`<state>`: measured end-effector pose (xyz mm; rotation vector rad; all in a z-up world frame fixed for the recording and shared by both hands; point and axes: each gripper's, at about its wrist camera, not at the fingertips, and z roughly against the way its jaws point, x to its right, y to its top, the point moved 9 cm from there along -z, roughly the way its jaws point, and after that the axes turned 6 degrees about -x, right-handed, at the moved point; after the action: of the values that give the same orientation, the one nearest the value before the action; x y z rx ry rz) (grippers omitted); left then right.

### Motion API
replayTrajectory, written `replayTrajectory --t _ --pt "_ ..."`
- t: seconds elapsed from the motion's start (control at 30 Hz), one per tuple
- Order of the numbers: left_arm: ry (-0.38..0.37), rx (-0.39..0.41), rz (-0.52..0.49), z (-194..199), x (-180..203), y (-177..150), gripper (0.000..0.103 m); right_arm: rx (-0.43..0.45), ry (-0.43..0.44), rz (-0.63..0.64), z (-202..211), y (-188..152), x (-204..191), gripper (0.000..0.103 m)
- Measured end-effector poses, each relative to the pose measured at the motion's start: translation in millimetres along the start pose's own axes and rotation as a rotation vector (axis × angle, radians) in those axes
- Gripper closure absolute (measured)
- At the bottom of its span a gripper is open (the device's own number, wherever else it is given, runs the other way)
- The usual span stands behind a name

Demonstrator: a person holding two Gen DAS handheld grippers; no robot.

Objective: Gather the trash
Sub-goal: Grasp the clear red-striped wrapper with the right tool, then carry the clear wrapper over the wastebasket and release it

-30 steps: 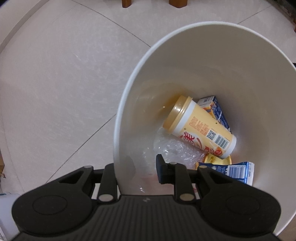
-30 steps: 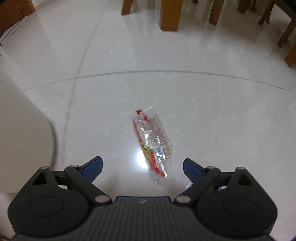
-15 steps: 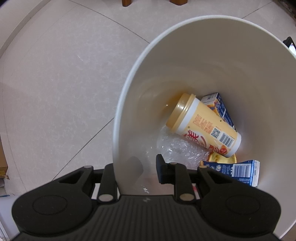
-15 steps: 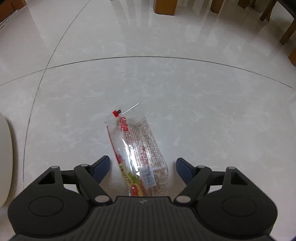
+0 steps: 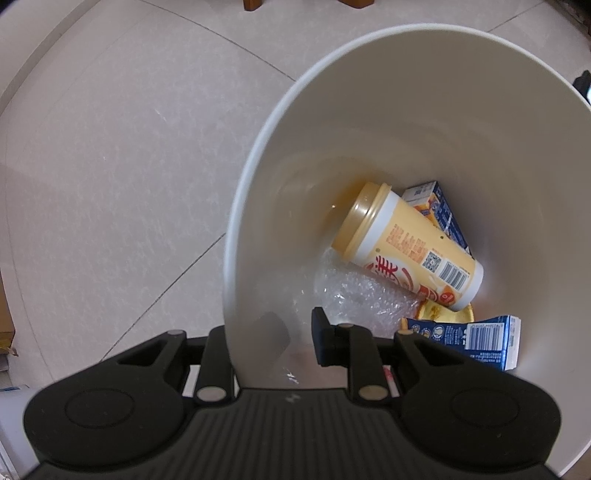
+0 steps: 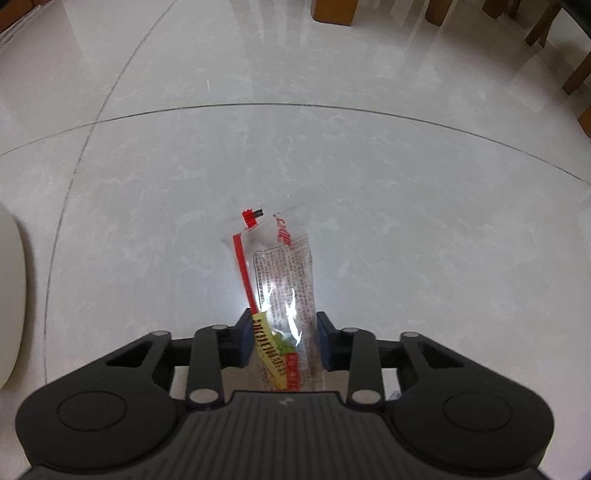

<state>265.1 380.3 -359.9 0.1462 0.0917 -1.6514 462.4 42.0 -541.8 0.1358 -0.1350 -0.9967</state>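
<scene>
My left gripper (image 5: 269, 343) is shut on the near wall of a white trash bin (image 5: 236, 236), one finger outside and one inside. In the bin lie a yellow drink cup (image 5: 410, 251), two blue cartons (image 5: 476, 336), and crumpled bubble wrap (image 5: 362, 295). In the right wrist view a clear plastic wrapper (image 6: 284, 280) with red and yellow print lies on the floor. My right gripper (image 6: 283, 332) points down at it. Its jaws are closing, and the blue pads (image 6: 245, 332) touch both long edges of the wrapper's near end, which buckles upward.
Glossy pale floor tiles with dark grout lines surround the wrapper. The bin's side (image 6: 11, 295) shows at the left edge of the right wrist view. Wooden furniture legs (image 6: 334, 11) stand at the far side, with more at the upper right (image 6: 580, 74).
My right gripper came down over the wrapper and its wide-apart jaws drew in onto the wrapper's near end. The left gripper and bin barely shifted.
</scene>
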Motion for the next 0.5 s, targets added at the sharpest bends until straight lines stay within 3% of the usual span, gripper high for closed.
replayTrajectory --t 0.27,0.5 --pt "-0.01 -0.004 0.006 -1.1 0.5 0.1 0.082 0.014 0.009 0.034 40.6 -5.9 -3.6 0.07" --pt "-0.039 -0.005 0.023 -0.4 0.4 0.3 0.082 0.07 0.035 0.101 125.0 -6.7 -20.8 0.07"
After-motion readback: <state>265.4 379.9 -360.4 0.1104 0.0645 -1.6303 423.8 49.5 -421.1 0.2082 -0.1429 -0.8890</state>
